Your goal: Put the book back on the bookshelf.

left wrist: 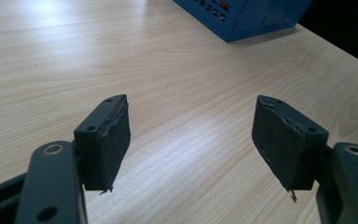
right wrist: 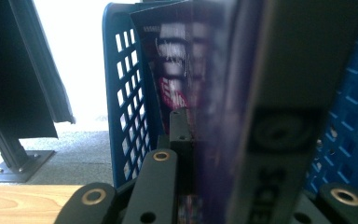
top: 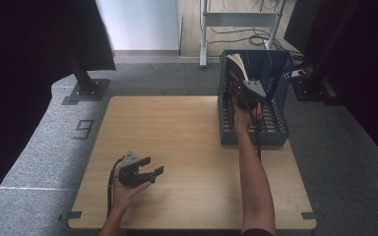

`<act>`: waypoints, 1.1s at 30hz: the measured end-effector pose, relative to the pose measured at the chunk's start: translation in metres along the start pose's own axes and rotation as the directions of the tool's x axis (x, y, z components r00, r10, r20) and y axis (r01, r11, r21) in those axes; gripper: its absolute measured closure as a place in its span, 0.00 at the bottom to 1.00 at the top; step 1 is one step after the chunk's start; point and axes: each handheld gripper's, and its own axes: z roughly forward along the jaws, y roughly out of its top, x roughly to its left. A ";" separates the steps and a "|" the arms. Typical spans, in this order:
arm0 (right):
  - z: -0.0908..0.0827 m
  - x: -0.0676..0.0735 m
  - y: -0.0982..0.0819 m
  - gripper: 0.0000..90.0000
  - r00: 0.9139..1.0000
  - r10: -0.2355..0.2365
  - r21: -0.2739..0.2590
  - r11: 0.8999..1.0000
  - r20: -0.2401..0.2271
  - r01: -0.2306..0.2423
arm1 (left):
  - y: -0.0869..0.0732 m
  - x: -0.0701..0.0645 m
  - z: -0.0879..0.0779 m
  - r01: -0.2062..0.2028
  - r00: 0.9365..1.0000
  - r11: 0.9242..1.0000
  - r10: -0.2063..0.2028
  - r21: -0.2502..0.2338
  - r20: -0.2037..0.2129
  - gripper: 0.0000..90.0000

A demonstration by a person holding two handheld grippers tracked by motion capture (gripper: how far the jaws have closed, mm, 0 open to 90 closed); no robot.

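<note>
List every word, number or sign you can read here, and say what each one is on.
"9": dark numeral on the grey floor left of the table.
"SCIE": partial letters, cut off at the frame edge, on the spine of the book held in the right gripper's jaws.
Cover of that book: white and red lettering, too blurred to read.
Blue basket: no text visible.

A grey "9" marks the floor left of the table — the book's spine shows "SCIE".

A recording lab: black curtains, floor-bolted stand, loose cables (grey carpet)
</note>
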 end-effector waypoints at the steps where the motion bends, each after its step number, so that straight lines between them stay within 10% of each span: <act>1: 0.001 0.001 -0.001 0.91 1.000 0.003 0.000 1.000 -0.001 -0.003 | 0.000 0.001 -0.001 0.002 1.000 1.000 -0.002 0.000 0.000 0.31; 14: -0.011 0.027 -0.012 0.76 0.979 -0.128 -0.017 0.992 -0.158 0.127 | 0.001 -0.005 0.000 -0.007 1.000 1.000 0.007 0.003 0.011 0.31; 33: -0.020 0.023 -0.010 0.58 0.968 -0.116 0.064 0.989 -0.223 0.133 | 0.001 -0.008 0.001 -0.012 1.000 1.000 0.012 0.004 0.025 0.31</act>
